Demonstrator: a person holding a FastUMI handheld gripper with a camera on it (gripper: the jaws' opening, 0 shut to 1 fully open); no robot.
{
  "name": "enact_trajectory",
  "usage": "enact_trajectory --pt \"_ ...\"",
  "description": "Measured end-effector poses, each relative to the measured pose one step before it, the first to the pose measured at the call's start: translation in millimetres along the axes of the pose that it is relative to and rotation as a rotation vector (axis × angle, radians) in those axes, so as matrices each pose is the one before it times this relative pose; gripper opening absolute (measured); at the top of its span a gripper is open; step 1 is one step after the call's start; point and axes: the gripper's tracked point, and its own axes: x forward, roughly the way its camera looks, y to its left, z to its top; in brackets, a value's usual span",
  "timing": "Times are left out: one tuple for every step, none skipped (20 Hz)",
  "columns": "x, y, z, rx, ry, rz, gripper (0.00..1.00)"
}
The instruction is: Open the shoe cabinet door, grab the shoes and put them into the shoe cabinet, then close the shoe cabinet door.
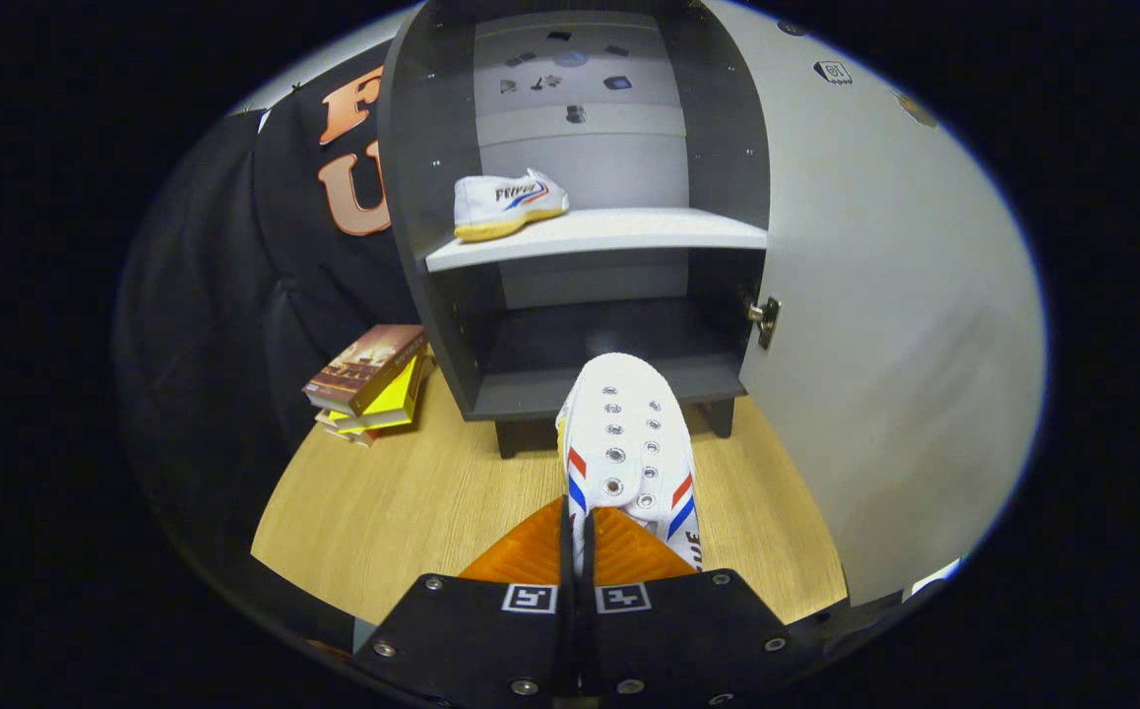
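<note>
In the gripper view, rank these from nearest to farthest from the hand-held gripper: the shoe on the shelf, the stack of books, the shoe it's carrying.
1. Carried shoe: pinched between the fingers of the hand-held gripper.
2. Stack of books: ahead on the table, left of the cabinet.
3. Shelf shoe: inside the open cabinet, on the upper shelf.

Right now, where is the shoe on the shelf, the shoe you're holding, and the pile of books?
Shoe on the shelf (pixel 509 204): gripper view, on its side panel.
Held shoe (pixel 627 433): gripper view, on its eyelet-lined top, just ahead of the gripper (pixel 578 551) pinching it.
Pile of books (pixel 366 369): gripper view, on the top book's cover.
</note>
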Motion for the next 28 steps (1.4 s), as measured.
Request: enact_trajectory --pt "-4.91 -0.7 15.15 -0.00661 -0.02041 0.00317 0.0" --pt "-3.29 -1.38 16.0 -0.00759 -0.02402 -0.00048 0.0" --pt "-2.55 -0.28 15.29 -0.0087 -0.02018 0.00024 0.0" --pt "-1.2 -2.07 14.39 -0.0097 -0.01657 -0.00394 0.0" --pt "0.39 -1.55 14.71 -0.00505 -0.01366 -0.00396 0.0" --pt "0.72 -1.8 12.71 -0.01387 -0.01107 -0.00303 0.0" --pt "3.14 -2.43 13.51 -0.01518 -0.01139 -0.00764 0.0" --pt "1.71 -1.06 9.65 -0.01864 -0.0015 -0.00696 0.0" --pt "3.36 -0.65 11.77 -0.01114 -0.00648 -0.00887 0.0" --pt "4.17 0.63 11.34 -0.00675 -0.00732 -0.00013 0.0" --pt "6.06 0.84 11.47 -0.00424 -0.01121 0.00073 0.0" --pt "5.97 0.72 10.52 0.0015 -0.0089 0.00352 0.0" --pt "6.59 0.86 10.93 0.00283 -0.01074 0.00195 0.0" --pt "8.24 -0.59 10.15 0.00184 -0.0088 0.00013 0.0" --pt "4.57 -2.13 9.15 -0.00231 -0.0098 -0.00332 0.0" --pt "11.62 -2.94 10.41 -0.00268 -0.00904 -0.00851 0.0" --pt "9.7 -1.4 8.75 -0.00082 -0.01115 -0.00651 0.0" --pt "10.56 -1.56 8.15 -0.00244 -0.0058 -0.00438 0.0" --pt "8.26 -0.7 5.09 0.00136 -0.00113 -0.00203 0.0" --pt "9.21 -2.05 5.89 0.00035 -0.00111 -0.00193 0.0" --pt "8.61 -1.88 6.02 0.0017 -0.00067 -0.00386 0.0" --pt "8.58 -3.02 5.43 -0.003 -0.00264 -0.00832 0.0" --pt "7.62 -3.02 4.0 -0.00272 0.0029 -0.01121 0.0" --pt "8.19 -2.36 4.71 -0.00183 0.00111 -0.01094 0.0" --pt "10.71 -1.54 4.77 -0.00027 -0.00079 -0.00608 0.0" --pt "9.49 -1.56 3.87 -0.00533 0.00304 -0.00431 0.0" --pt "8.47 -2.19 3.62 -0.00306 0.00056 -0.00657 0.0" --pt "6.7 -0.81 1.97 -0.00266 0.00344 -0.00587 0.0"
